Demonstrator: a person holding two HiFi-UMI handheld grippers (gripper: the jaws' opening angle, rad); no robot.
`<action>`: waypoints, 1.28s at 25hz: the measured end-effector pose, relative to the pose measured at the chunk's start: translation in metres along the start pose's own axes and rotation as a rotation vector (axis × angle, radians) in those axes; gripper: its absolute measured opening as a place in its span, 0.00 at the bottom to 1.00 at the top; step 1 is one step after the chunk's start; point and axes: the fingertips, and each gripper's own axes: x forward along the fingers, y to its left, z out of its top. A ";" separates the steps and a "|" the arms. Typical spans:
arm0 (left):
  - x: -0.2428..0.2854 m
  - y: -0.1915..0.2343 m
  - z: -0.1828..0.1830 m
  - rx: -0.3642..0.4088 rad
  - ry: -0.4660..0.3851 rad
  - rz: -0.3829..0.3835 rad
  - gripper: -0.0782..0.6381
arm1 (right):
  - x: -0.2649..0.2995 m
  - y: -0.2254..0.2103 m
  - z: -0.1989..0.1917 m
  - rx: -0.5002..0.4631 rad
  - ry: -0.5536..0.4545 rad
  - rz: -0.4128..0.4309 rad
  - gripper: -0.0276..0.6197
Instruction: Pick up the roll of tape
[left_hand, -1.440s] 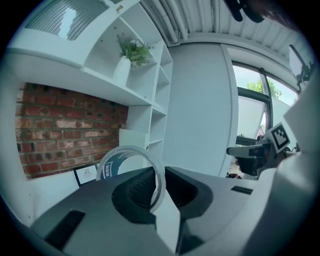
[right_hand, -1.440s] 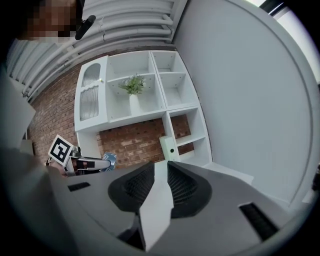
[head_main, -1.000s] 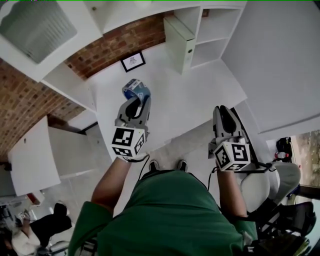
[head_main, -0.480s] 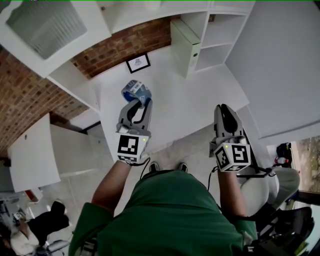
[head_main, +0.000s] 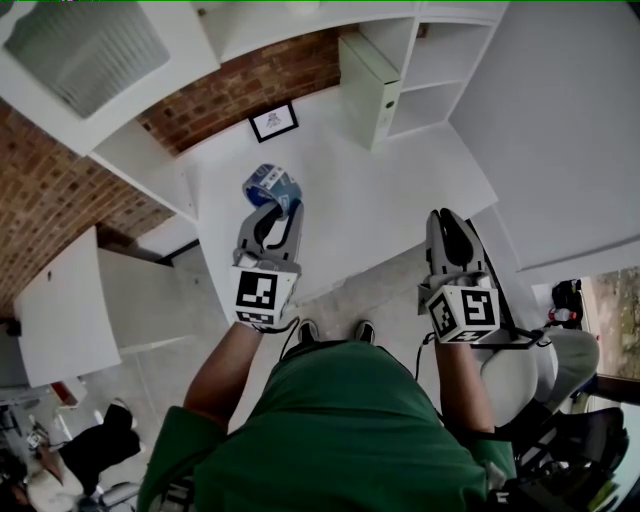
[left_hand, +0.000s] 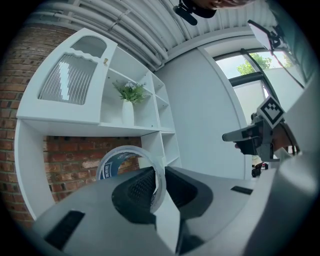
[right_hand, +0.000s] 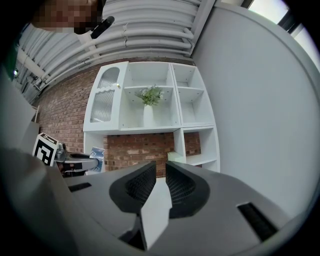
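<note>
The pick-up looks nearly done: the left gripper (head_main: 272, 206) has its jaws closed on the wall of the tape (head_main: 269, 185), one pad inside the ring and one outside, and the roll seems to hang clear of the desk (head_main: 400, 200) (no contact shows under it). What is left, probably, is only to keep it up. The right gripper (head_main: 446, 216) carries nothing; its jaws have just been closing a little and now leave a narrow gap. The tape is a thin ring, pale outside with a blue printed core. The pads are black and ribbed, the desk smooth white.
</note>
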 end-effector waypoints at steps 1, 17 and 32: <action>0.000 0.000 0.000 0.000 0.000 -0.002 0.21 | 0.000 0.000 -0.001 0.000 0.002 -0.001 0.16; 0.001 -0.002 0.000 0.002 0.005 -0.015 0.21 | -0.003 0.001 -0.001 0.003 0.007 -0.009 0.16; 0.001 -0.002 -0.002 -0.001 0.009 -0.010 0.21 | -0.005 0.000 -0.003 0.005 0.009 -0.009 0.16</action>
